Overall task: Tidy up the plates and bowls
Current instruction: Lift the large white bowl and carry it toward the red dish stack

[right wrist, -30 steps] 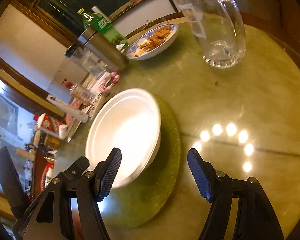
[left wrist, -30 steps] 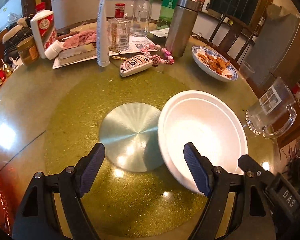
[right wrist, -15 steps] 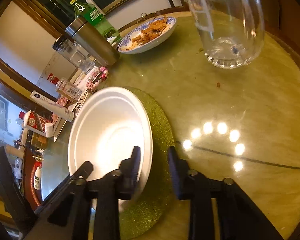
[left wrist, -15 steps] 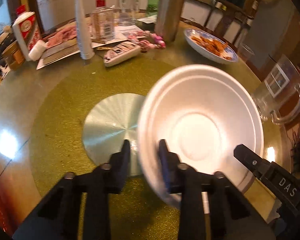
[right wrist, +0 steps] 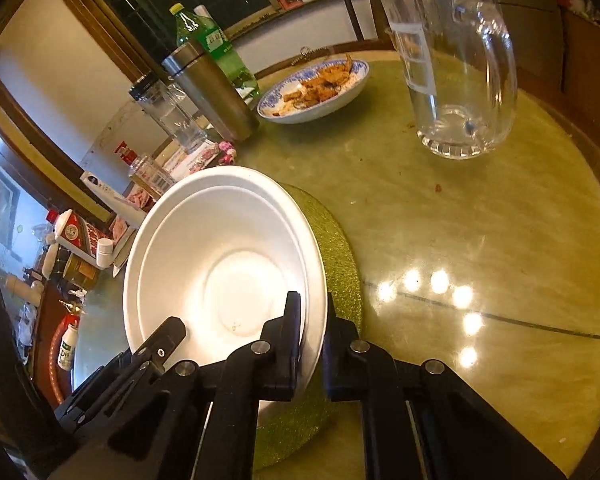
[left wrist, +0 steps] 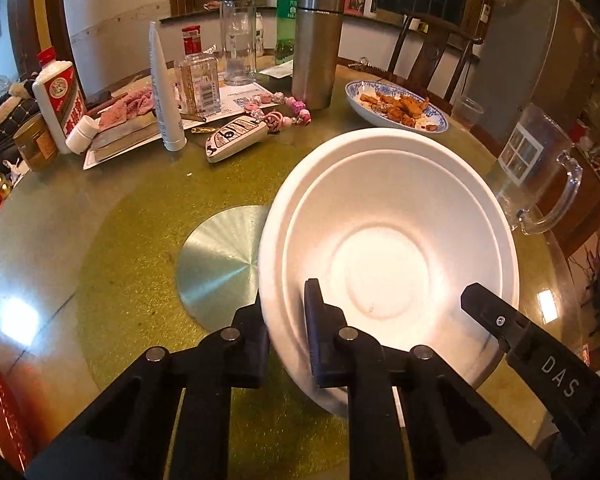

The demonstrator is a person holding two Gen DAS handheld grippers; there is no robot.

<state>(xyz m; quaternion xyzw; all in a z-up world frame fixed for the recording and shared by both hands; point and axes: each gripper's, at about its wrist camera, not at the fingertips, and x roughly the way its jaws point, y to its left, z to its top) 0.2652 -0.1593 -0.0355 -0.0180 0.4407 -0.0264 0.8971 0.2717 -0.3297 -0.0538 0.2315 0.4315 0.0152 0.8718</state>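
Since a second ago both grippers have gone from spread wide to clamping: left gripper (left wrist: 286,334) and right gripper (right wrist: 314,344) are pinching opposite rims of the white bowl (left wrist: 388,256), tilting over the green turntable mat (left wrist: 140,240). Glass mug (right wrist: 456,76) and snack dish (left wrist: 396,108) are standing beyond.

Home dining room, cluttered round table (left wrist: 40,240), food dish (left wrist: 396,108)

The bowl (left wrist: 388,248) covered part of the silver disc (left wrist: 220,264), its near rim sat behind the black fingers (left wrist: 320,344), and the mug handle (right wrist: 500,60) looked blurry.
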